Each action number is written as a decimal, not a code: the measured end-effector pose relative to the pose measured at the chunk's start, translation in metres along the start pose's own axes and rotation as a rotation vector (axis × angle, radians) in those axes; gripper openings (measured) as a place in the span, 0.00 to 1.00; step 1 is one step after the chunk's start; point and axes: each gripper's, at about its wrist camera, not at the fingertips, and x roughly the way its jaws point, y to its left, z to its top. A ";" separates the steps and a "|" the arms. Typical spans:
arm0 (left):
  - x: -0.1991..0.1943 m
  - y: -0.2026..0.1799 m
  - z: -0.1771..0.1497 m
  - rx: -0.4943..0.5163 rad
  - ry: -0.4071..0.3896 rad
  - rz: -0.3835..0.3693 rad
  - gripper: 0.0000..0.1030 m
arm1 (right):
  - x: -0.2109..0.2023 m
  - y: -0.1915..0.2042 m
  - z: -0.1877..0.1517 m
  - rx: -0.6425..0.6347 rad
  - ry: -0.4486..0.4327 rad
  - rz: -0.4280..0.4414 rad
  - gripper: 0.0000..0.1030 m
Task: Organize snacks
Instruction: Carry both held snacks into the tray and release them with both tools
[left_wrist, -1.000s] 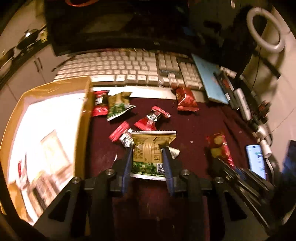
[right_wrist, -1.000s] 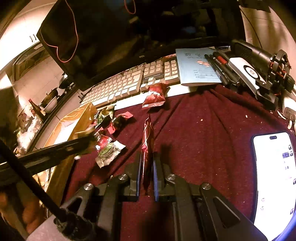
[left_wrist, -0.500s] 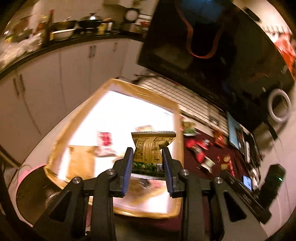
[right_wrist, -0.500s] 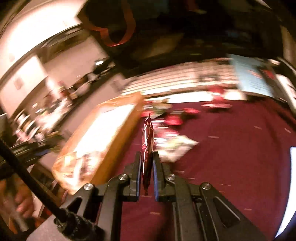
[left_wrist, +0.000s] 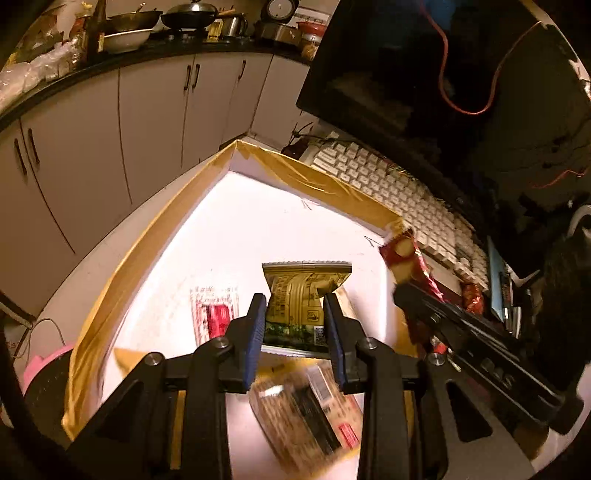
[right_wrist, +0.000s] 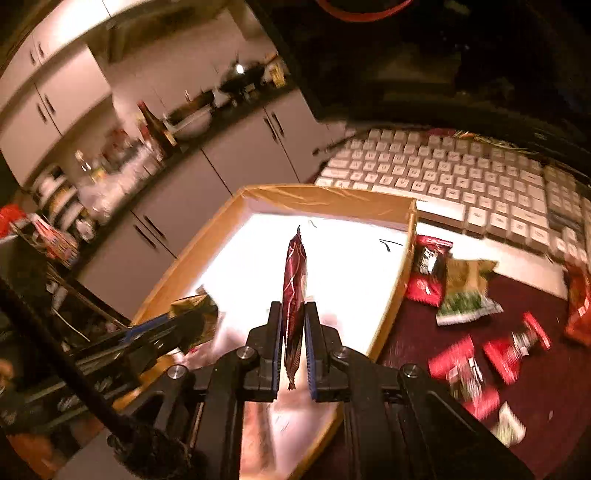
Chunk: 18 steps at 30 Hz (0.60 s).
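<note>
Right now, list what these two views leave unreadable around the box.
- Left wrist: the pack on the box floor is motion-blurred; the left gripper and its gold packet cover part of it.
- Right wrist: loose snacks on the cloth are smeared, brands unreadable.
- Right wrist: the red packet shows edge-on, face hidden.

This is somebody's home, with a desk tucked right up against the kitchen: white cabinet doors (left_wrist: 155, 122) with dark handles run under a dark countertop (left_wrist: 110, 55) crowded with a wok (left_wrist: 133, 18), a lidded pan (left_wrist: 190, 13), bowls and bottles (right_wrist: 157, 127). Right beside it sits a white keyboard (right_wrist: 461, 166) under a big dark monitor (left_wrist: 424, 74), on a maroon cloth (right_wrist: 546, 362) strewn with wrapped snacks, next to a gold-rimmed cardboard box (left_wrist: 314, 181).
</note>
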 end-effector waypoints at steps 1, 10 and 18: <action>0.006 0.000 0.002 0.010 0.022 0.012 0.32 | 0.004 -0.001 0.001 0.003 0.012 -0.011 0.09; 0.040 -0.007 0.001 0.054 0.131 0.144 0.33 | 0.024 0.003 -0.001 -0.039 0.073 -0.103 0.09; 0.035 -0.007 0.000 0.069 0.120 0.150 0.44 | -0.007 -0.012 -0.004 0.068 0.015 0.010 0.30</action>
